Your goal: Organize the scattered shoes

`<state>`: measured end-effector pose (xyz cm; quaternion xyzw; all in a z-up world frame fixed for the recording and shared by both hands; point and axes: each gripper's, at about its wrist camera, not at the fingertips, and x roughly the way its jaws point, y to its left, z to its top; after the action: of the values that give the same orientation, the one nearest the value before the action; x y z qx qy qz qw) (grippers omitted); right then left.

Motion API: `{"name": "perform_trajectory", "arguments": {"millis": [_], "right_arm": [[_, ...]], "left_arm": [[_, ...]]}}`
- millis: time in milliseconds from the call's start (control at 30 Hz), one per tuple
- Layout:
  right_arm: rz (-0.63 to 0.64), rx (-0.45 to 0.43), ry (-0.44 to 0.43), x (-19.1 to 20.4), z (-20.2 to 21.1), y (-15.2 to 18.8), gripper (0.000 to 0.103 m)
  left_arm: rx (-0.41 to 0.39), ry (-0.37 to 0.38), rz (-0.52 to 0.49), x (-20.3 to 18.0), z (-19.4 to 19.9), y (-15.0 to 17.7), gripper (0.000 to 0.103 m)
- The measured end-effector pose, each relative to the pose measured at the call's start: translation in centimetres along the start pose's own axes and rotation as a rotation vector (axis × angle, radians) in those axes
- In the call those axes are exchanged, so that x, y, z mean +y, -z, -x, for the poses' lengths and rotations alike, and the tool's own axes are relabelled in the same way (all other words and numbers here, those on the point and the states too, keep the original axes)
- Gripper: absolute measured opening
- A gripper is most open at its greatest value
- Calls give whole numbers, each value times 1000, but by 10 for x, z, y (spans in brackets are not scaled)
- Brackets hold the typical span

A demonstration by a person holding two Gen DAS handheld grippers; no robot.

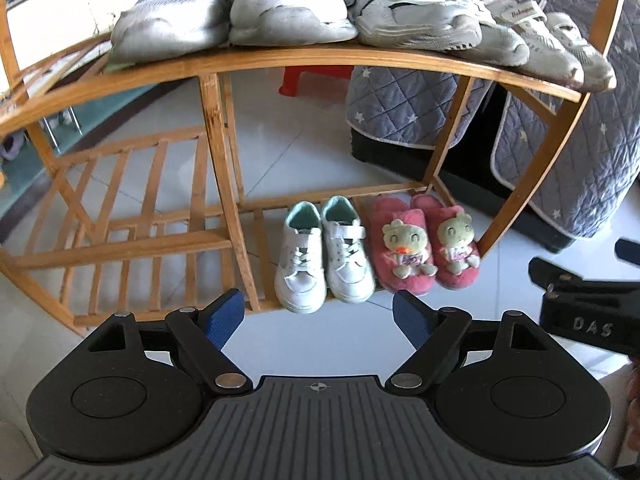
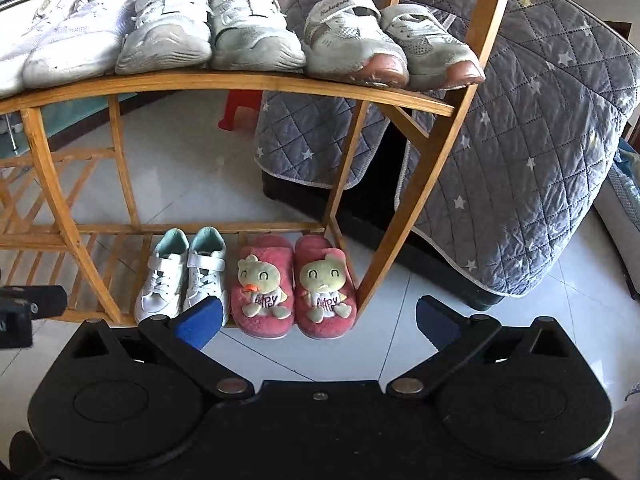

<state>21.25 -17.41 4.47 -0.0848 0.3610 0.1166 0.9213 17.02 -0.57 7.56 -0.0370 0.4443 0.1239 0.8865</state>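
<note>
A bamboo shoe rack [image 1: 280,65] [image 2: 248,82] carries several pale sneakers [image 1: 288,4] [image 2: 256,28] on its upper shelf. On its bottom slats a pair of small white sneakers [image 1: 324,258] [image 2: 182,276] stands beside a pair of pink plush slippers with green dolls [image 1: 426,246] [image 2: 296,286], toes toward me. My left gripper [image 1: 318,320] is open and holds nothing, just short of the white pair. My right gripper [image 2: 318,318] is open and bare too, in front of the slippers. The right gripper's black body [image 1: 588,312] shows at the right edge of the left wrist view.
A black sofa under a grey quilted star cover [image 1: 568,148] [image 2: 520,152] stands right behind and beside the rack. A red plastic stool [image 1: 316,76] [image 2: 240,110] sits behind the rack. White tiled floor [image 1: 312,344] lies in front; the rack's left bay [image 1: 132,220] holds no shoes.
</note>
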Motion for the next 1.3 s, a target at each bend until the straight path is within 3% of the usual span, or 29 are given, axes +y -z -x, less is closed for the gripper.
{"name": "perform_trajectory", "arguments": {"millis": [100, 400, 833, 1300], "right_arm": [[3, 3, -7, -2, 0, 0, 103], [-8, 39, 33, -9, -4, 5, 103], [6, 55, 33, -10, -5, 8, 103], [17, 107, 70, -12, -17, 15, 103]], "left_arm": [[3, -20, -20, -4, -1, 1, 82], [-18, 14, -3, -5, 2, 10, 82], [93, 97, 53, -6, -15, 22, 82], [118, 61, 29, -9, -28, 37, 82]]}}
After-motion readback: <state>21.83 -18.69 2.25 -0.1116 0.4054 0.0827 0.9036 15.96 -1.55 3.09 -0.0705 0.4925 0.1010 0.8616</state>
